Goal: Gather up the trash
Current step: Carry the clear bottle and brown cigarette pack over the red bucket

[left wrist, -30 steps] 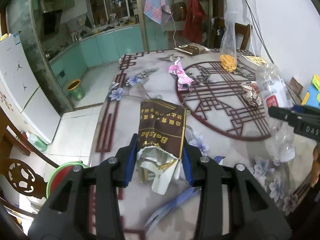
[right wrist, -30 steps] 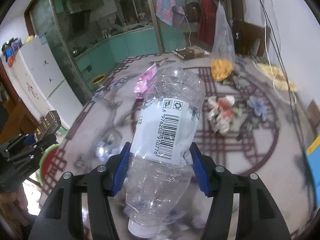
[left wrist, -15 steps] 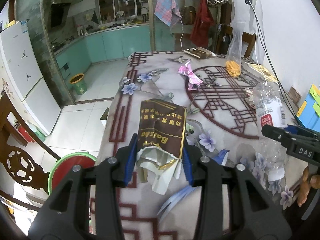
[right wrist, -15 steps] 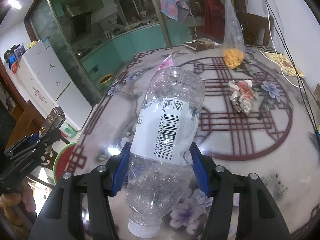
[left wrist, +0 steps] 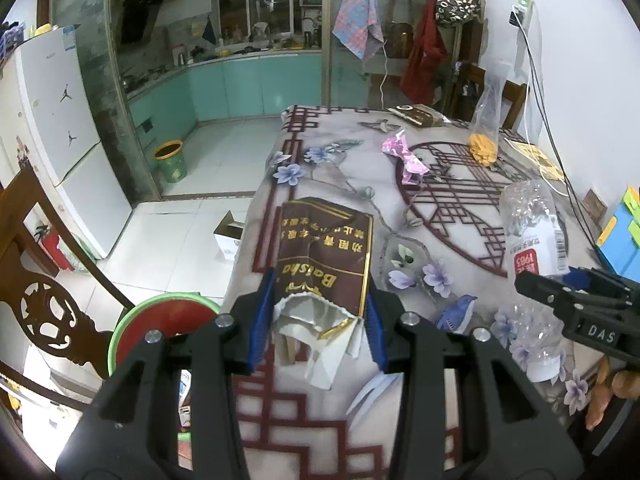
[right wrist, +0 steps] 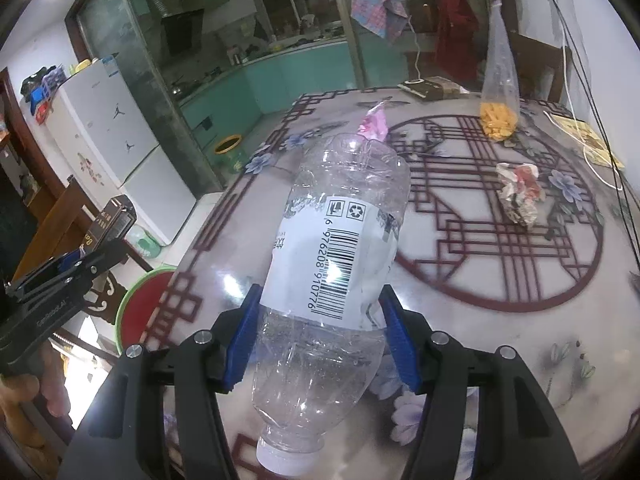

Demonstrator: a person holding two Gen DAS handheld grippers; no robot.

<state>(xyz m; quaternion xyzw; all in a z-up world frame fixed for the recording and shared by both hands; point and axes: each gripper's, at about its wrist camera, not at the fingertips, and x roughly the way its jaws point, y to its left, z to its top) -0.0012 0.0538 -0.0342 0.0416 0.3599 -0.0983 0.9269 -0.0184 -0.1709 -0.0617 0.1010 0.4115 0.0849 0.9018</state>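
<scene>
Gripping a torn brown cigarette pack [left wrist: 326,264], your left gripper [left wrist: 316,316] hung over the table's [left wrist: 320,432] edge near a red basin [left wrist: 160,320]; rightward, your right gripper [right wrist: 322,340] clamped a clear plastic bottle [right wrist: 336,264], cap toward you.

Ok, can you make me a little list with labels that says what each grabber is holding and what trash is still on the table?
left hand-held gripper: shut on brown gold-lettered torn packet
right hand-held gripper: shut on clear crushed plastic bottle with white label, cap end towards camera
trash on table: pink crumpled wrapper; red-and-white crumpled paper ball
also on table: clear plastic bag of orange snacks
table: flowered cover, dark red lattice pattern
beside table: red basin with green rim
</scene>
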